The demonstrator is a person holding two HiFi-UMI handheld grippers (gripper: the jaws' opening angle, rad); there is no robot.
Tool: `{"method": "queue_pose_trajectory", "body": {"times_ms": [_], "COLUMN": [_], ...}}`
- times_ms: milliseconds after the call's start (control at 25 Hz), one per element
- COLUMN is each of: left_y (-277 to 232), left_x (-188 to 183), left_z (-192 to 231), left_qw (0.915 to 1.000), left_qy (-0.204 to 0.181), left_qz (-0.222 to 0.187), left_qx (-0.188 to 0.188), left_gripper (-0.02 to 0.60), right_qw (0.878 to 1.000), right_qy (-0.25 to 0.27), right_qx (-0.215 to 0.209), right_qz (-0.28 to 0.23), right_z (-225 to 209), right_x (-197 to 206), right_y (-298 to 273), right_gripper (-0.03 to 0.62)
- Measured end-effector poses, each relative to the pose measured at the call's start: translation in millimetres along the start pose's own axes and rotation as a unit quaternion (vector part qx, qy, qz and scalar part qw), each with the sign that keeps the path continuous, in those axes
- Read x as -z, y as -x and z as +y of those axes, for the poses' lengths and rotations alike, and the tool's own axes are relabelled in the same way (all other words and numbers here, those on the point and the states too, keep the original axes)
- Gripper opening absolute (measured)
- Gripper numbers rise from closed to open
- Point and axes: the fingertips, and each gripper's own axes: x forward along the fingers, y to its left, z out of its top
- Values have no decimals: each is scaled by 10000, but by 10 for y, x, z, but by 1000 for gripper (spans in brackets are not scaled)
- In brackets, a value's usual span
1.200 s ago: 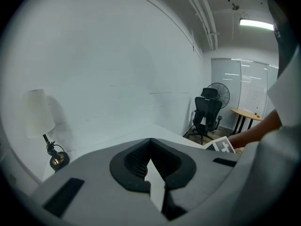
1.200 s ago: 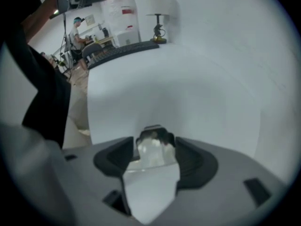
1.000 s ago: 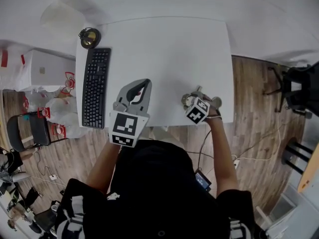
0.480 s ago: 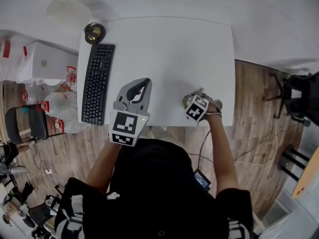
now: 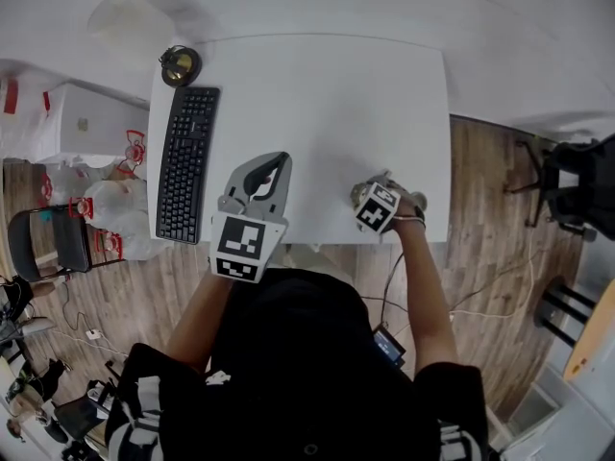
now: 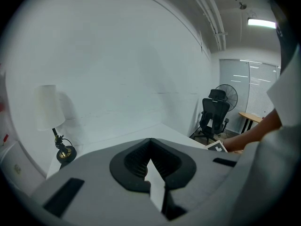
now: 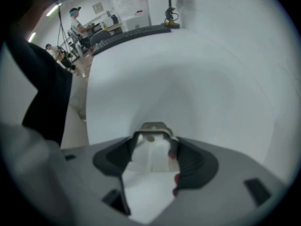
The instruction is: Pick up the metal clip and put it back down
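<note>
1. At the front-right edge of the tabletop [image 5: 327,94]: right gripper [image 7: 153,135] clenched on the metal clip [image 7: 153,127], pinched at the jaw tips.
2. Near the keyboard [image 5: 184,161]: left gripper [image 6: 150,146] closed, empty.
3. Grasp apparently made; setting down and releasing left.

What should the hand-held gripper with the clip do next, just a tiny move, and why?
Probably lift straight up a little. The right hand-held gripper has its jaws against both sides of the metal clip, low over the white table, so the grip looks ready. The left hand-held gripper is shut and empty, so it need not help.
</note>
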Motion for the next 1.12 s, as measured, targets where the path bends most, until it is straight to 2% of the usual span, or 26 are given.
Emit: {"method": "queue_pose_trajectory", "body": {"times_ms": [440, 680, 920, 1120], "left_y": [119, 219, 347, 454], "left_x": [-60, -77, -133, -221], "left_z": [130, 212, 245, 330], "left_qw": [9999, 9997, 9994, 9988], "left_qy": [-31, -70, -139, -4], "left_qz": [-139, -212, -321, -473], "left_qx": [-22, -38, -45, -84], "left_gripper": [23, 23, 23, 23], "right_qw": [9974, 9917, 9785, 9598], "right_qy": [-655, -1127, -1636, -2000], "right_qx": [270, 347, 591, 824], "right_qz": [-137, -519, -1111, -1789], "right_z": [4, 108, 124, 91], "right_x": [76, -63, -255, -570], "right_y": [52, 186, 531, 981], "right_gripper": [288, 288, 288, 288]}}
